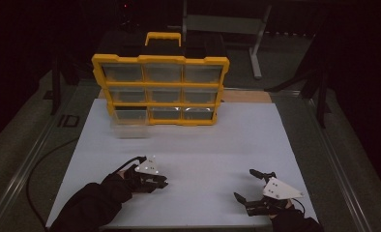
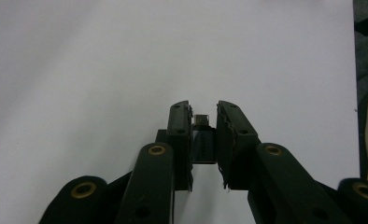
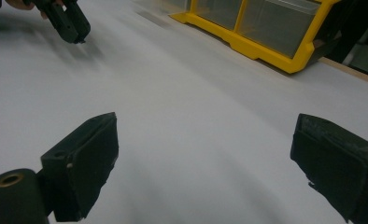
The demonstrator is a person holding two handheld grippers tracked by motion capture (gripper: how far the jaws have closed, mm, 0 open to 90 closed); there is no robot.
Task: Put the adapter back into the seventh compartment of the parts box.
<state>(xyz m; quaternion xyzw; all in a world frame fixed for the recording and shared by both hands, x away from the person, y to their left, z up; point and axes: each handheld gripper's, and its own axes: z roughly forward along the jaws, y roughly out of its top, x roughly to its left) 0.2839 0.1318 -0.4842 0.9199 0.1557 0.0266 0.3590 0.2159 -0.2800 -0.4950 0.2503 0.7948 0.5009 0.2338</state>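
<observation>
Left gripper [image 2: 204, 116] pinches a small dark part [image 2: 203, 140] between its jaws.

A small dark rectangular block with a metallic end [image 2: 203, 140] sits between the two black pads of the left tongs [image 2: 203, 133], low in the middle of the left gripper view. It is narrow and upright in that frame, its dull metal tip poking out just past the pad ends toward the top of the picture. The pads stand close on either side of it, gripping its long sides. Its body is dark and smooth; finer detail is too small to tell. Under it lies the plain white sheet of the bench [image 2: 102, 70]. In the high view the block is hidden at the tongs [image 1: 160, 182], lower left of centre.
</observation>
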